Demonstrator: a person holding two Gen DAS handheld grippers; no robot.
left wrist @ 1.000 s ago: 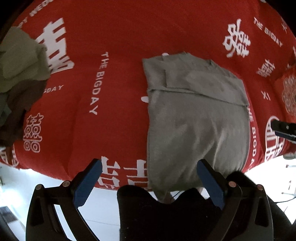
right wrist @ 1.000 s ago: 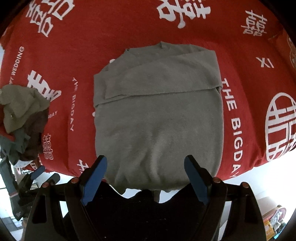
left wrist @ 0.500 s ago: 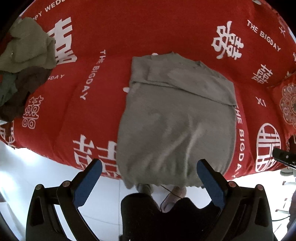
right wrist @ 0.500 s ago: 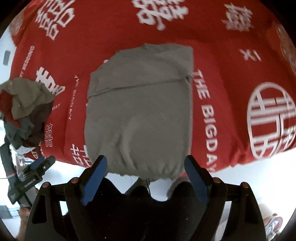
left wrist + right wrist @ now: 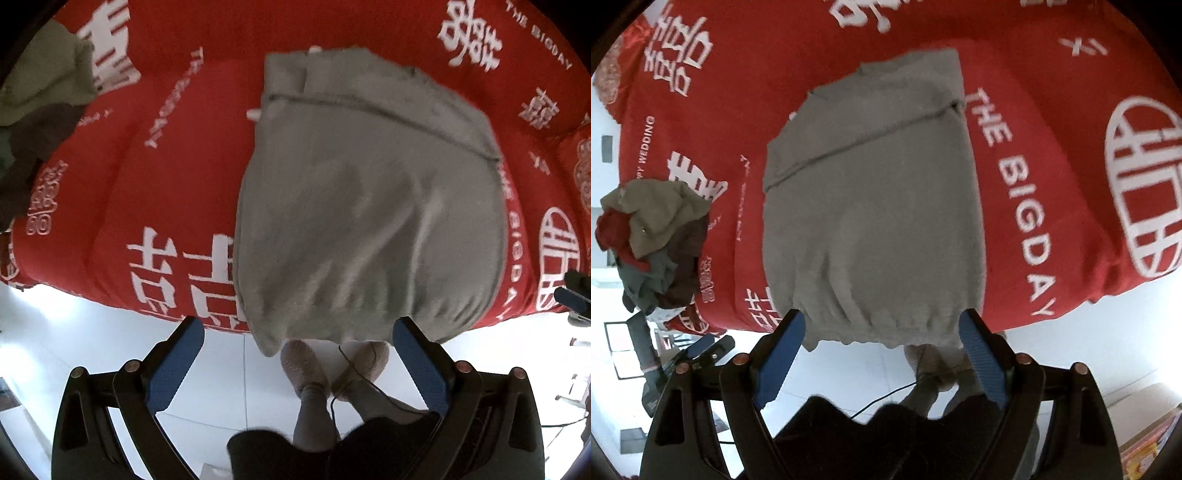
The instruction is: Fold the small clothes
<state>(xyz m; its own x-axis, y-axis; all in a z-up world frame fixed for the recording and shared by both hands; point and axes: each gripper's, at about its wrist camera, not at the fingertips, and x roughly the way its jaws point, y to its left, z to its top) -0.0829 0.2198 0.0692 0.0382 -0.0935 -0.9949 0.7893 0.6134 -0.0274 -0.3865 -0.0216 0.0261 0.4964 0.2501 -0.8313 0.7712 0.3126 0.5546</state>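
Note:
A grey garment [image 5: 369,192] lies partly folded on the red printed cover [image 5: 177,155], its sleeves folded across the top and its gathered hem hanging over the near edge. It also shows in the right wrist view [image 5: 871,206]. My left gripper [image 5: 295,354] is open and empty, held back from the hem above the floor. My right gripper [image 5: 882,343] is open and empty, its blue pads [image 5: 781,354] level with the hem on either side, not touching it.
A heap of unfolded clothes [image 5: 653,236] lies at the left end of the cover, also in the left wrist view [image 5: 40,96]. White tiled floor [image 5: 110,332] lies below the edge. The person's slippered feet [image 5: 306,369] stand under the hem.
Both grippers have pulled back and up from the garment, past the near edge of the cover. The floor and the person's feet have come into view. Both stay open.

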